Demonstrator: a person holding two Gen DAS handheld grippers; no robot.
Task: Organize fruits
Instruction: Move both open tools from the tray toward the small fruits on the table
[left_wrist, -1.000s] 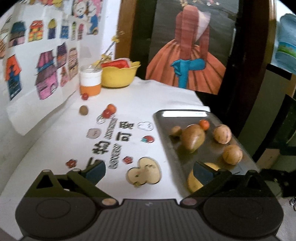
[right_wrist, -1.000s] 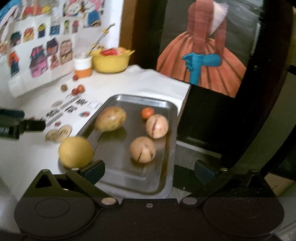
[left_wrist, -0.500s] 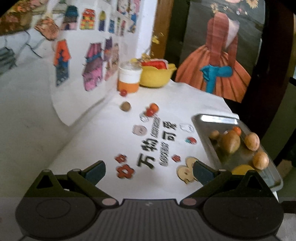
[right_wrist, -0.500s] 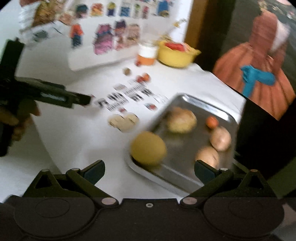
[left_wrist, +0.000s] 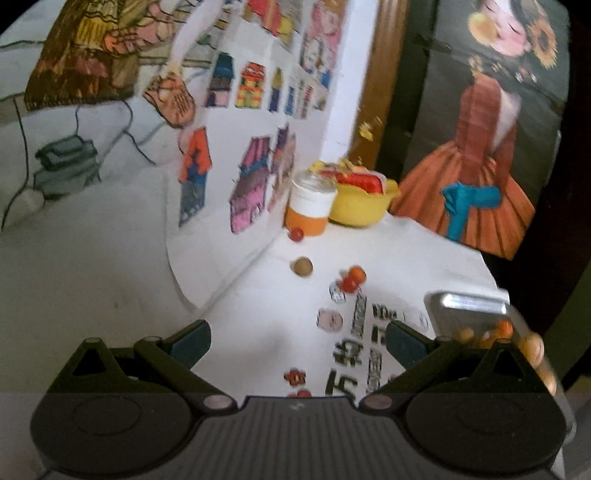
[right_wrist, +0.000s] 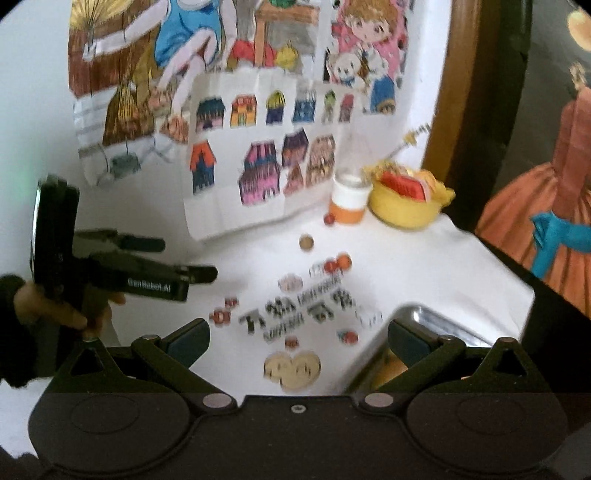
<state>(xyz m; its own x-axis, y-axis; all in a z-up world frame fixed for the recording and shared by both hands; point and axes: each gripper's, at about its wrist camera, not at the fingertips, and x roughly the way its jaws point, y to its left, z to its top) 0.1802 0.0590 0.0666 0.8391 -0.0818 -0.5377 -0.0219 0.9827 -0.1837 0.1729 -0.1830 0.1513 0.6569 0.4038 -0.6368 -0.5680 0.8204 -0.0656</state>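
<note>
In the left wrist view the left gripper (left_wrist: 297, 341) hangs above the white table (left_wrist: 413, 254) with its jaws spread wide and nothing between them. Printed decals lie on the tabletop beneath it — large black characters (left_wrist: 343, 356) too blurred to read for certain, and small red flower stickers (left_wrist: 294, 377). Farther off sit loose fruits: a small red one (left_wrist: 296, 233) just beside an orange-and-white jar (left_wrist: 310, 206), a round brown one (left_wrist: 303, 266), and an orange one touching a red one (left_wrist: 351, 278). A yellow bowl (left_wrist: 360, 205) holding something red stands next to the jar. At the right edge a metal tray (left_wrist: 469, 306) carries several orange-brown fruits (left_wrist: 533, 349), partly hidden behind the gripper's right finger.

In the right wrist view the right gripper (right_wrist: 297, 341) also stands wide open and empty, over the same decals and a cartoon sticker (right_wrist: 291, 369) of pale round shapes. The tray's corner (right_wrist: 424, 317) shows at lower right. At left a person's hand (right_wrist: 55, 306) in a dark sleeve grips the handle of the left gripper, which points level toward the table's middle; white lettering (right_wrist: 149, 286) on its side looks like "GenRobot.AI", though blurred. The brown fruit (right_wrist: 306, 242), the red and orange pair (right_wrist: 338, 263), jar (right_wrist: 349, 203) and bowl (right_wrist: 406, 210) sit beyond, before a paper sheet of coloured houses (right_wrist: 258, 173).
</note>
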